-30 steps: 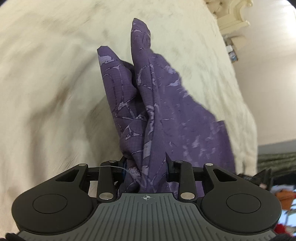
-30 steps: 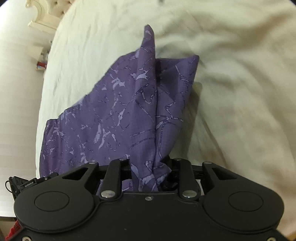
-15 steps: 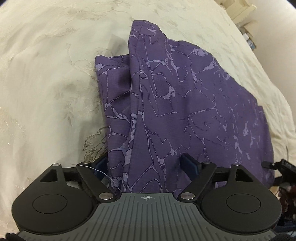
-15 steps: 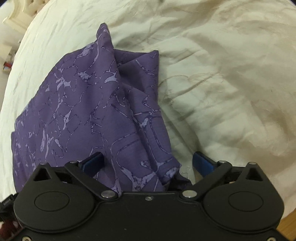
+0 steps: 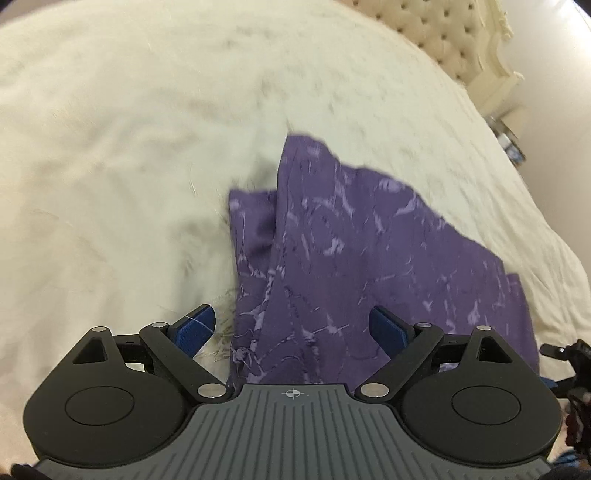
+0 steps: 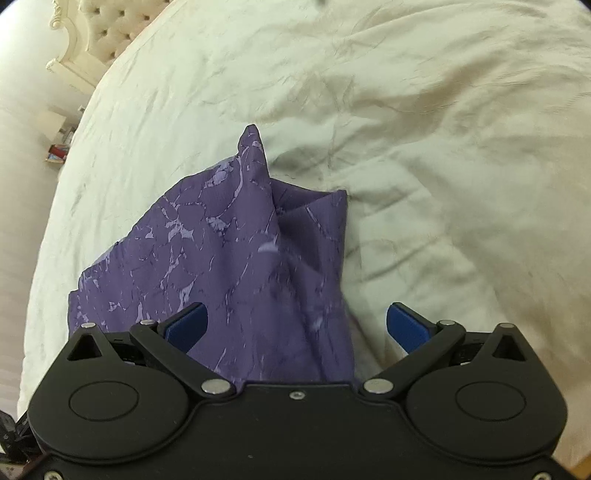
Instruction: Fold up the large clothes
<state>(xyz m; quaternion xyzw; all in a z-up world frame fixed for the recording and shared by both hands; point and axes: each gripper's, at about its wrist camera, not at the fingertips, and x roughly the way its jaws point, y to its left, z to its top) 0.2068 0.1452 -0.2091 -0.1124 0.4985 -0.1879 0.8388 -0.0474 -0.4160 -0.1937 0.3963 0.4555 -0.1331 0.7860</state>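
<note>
Left wrist view blurred; left claw (image 5: 291,328) opening, right claw (image 6: 295,326) wide, purple garment (image 5: 369,266) near edge hidden.

cloth (image 5: 369,266): on the bedspread (image 5: 129,166), ahead of both grippers
headboard (image 5: 443,33): far behind the cloth

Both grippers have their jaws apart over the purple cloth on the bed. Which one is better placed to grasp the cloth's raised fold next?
Probably the left gripper: its jaws are opening and the purple cloth's raised fold lies midway between them. The right gripper is open, but there the cloth sits toward one finger, with cream bedcover under the other.
</note>
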